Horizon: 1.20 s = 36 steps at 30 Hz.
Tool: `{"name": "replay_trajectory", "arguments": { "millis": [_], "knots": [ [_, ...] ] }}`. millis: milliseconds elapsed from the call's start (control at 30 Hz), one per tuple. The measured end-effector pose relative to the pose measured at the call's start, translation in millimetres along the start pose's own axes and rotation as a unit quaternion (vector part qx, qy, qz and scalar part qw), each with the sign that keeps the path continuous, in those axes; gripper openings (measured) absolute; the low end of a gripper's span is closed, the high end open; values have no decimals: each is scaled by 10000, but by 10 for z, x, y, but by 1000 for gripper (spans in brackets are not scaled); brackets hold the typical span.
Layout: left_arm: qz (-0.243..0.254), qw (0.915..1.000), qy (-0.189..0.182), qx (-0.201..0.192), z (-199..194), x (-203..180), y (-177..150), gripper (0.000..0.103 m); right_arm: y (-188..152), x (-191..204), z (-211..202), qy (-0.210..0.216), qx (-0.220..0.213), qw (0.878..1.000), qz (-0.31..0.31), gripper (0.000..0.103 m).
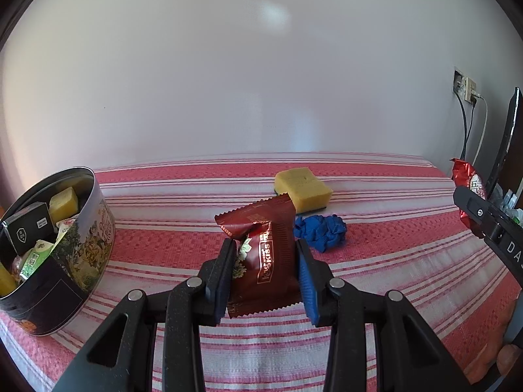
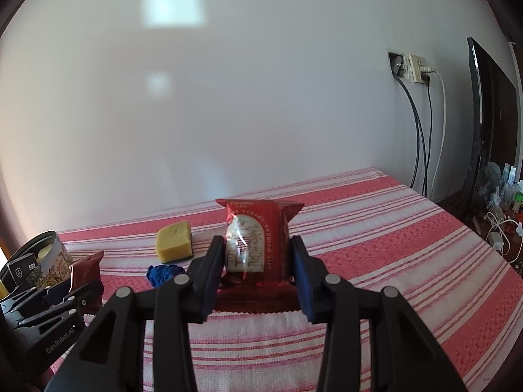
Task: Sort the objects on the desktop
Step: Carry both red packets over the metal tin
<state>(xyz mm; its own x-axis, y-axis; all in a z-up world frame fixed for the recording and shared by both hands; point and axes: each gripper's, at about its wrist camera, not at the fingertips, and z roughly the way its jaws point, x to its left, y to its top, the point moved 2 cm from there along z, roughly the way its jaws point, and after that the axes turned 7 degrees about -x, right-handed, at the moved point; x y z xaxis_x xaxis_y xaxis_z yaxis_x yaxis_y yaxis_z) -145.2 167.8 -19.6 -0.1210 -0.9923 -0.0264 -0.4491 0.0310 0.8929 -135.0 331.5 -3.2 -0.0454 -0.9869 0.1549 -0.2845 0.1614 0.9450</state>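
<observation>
- Round printed tin (image 1: 81, 261) at left on striped pink-and-white cloth (image 1: 392, 261), lid off, upright.
- Inside tin: small black box (image 1: 27, 228) leaning at the rim, yellow sponge piece (image 1: 63, 202) toward the back, green-and-white sachets (image 1: 32, 259) at front, more yellow at the near edge; rest too crowded to tell.
- Same tin (image 2: 55, 258) seen at far left in right wrist view, black box (image 2: 21, 269) visible in it.
- Left gripper (image 1: 266, 261) clamped on dark red snack packet (image 1: 264, 261), pads pressing both sides, packet lifted clear of cloth.
- Dark red packet long axis running away from camera and up, far crimped end tilted left, near crimped end hanging below the fingers; printed text sideways.
- Right gripper (image 2: 258, 261) clamped on bright red candy packet (image 2: 255, 241), held between both pads, above cloth.
- Bright red packet upright, white arched label facing camera, top seam level, bottom crimped edge below the fingers.
- Right gripper (image 1: 483, 215) also at right edge of left wrist view, bright red packet (image 1: 464, 176) sticking up from it.
- Left gripper (image 2: 81, 281) at lower left in right wrist view, near tin, dark red packet (image 2: 88, 264) in it.
- Yellow sponge (image 1: 302, 186) flat on cloth at mid-back, dark scouring layer underneath.
- Crumpled blue glove (image 1: 322, 230) just in front of sponge, nearly touching.
- Wall socket (image 2: 415, 65) with cables, dark monitor (image 2: 487, 130) at right.
</observation>
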Motion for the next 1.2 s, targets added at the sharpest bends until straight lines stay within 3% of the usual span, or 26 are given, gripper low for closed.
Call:
{"name": "replay_trajectory", "arguments": {
  "millis": [433,700,1200],
  "knots": [
    [-79,9998,129,-155,-237,454,-57,39,-120,461,-227,203,-117,9997,-78,41],
    [-189,9995,191,-181,-374,676,-73,39,-193,617,-279,382,-61,9991,179,41],
    [-305,9986,309,-318,-493,984,-102,39,-344,1166,-354,772,47,9970,-96,41]
  ]
}}
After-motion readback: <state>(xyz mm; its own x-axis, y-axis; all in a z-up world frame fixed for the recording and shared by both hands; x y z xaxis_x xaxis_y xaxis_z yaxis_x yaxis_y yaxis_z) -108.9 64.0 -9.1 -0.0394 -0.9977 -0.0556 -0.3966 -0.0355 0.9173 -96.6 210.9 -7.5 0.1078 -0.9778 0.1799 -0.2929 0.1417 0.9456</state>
